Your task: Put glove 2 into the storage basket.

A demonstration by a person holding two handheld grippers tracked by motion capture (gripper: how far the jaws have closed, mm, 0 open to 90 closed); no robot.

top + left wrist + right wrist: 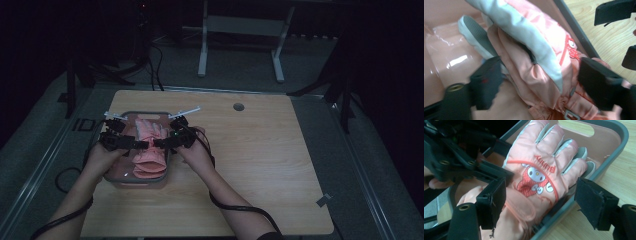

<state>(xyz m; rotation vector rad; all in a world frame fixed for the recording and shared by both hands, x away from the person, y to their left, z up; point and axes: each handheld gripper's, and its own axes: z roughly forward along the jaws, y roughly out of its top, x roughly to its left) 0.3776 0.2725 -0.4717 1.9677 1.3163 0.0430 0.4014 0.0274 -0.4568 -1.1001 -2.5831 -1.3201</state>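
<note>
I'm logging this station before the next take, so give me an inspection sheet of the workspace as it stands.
Surface: wooden table, round grommet hole.
Job's things: pink gloves stacked in grey-rimmed pink bin.
Clutter: nothing seen.
Grippers: left gripper and right gripper both open, jaws astride the gloves' cuff end.
Cables: black cable trails along each forearm.
Surroundings: dark room, grey floor, white table frame beyond.

We see a dim laboratory or test room: a bare wooden table (260,165) with a cable port (238,107) stands on grey carpet, ringed by black tripod stands (75,80), trailing cables (155,65), and a white desk frame (240,30) beyond.
</note>
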